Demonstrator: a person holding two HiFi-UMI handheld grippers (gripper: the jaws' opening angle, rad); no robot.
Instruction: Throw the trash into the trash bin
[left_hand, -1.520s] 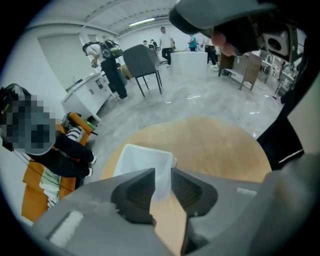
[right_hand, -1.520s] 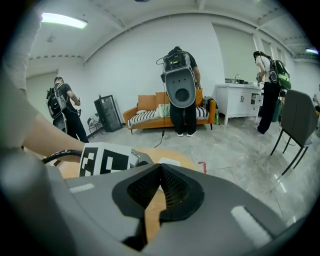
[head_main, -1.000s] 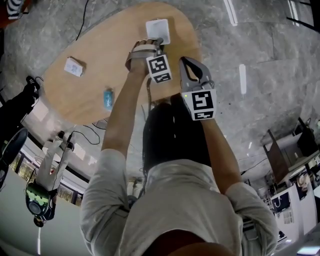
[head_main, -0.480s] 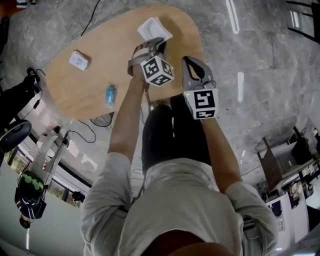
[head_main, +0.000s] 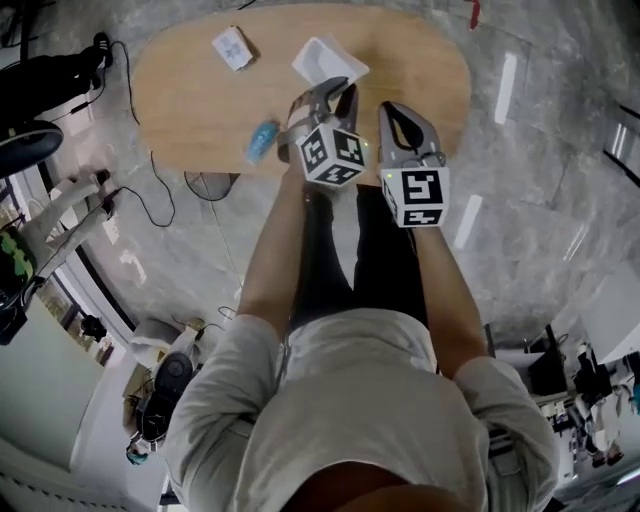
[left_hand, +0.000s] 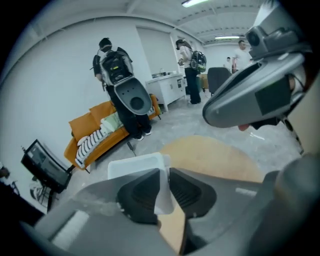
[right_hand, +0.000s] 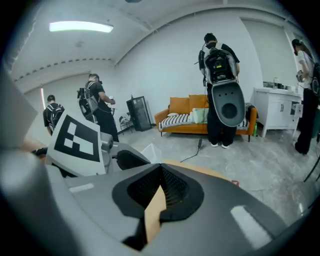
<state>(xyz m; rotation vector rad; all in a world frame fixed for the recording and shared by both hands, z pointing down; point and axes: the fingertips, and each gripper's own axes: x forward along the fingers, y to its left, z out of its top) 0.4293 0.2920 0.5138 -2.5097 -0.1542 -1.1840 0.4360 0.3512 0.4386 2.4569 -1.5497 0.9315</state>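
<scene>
A translucent white plastic tray (head_main: 325, 58) hangs over the oval wooden table (head_main: 200, 100), tilted. My left gripper (head_main: 338, 92) is shut on its near wall; in the left gripper view the tray (left_hand: 132, 167) stands up between the two dark pads (left_hand: 142, 195). My right gripper (head_main: 405, 112) hovers just right of the left one, shut, nothing in it. Its own view shows the jaw tips (right_hand: 161, 171) meeting, with the left gripper's marker cube (right_hand: 77, 140) close on the left. A blue wrapper (head_main: 262, 140) and a small white box (head_main: 232, 47) lie on the table. No trash bin shows.
Cables (head_main: 150, 200) trail on the grey floor left of the table. An orange sofa (right_hand: 200, 117) stands by the far wall. Several people with backpacks stand around it, one (right_hand: 222, 85) right in front. A white counter (right_hand: 280, 107) is at the right.
The left gripper has lifted the white tray off the table and rolled over with it. The right gripper has risen and closed in beside the left. The head view has swung round.
</scene>
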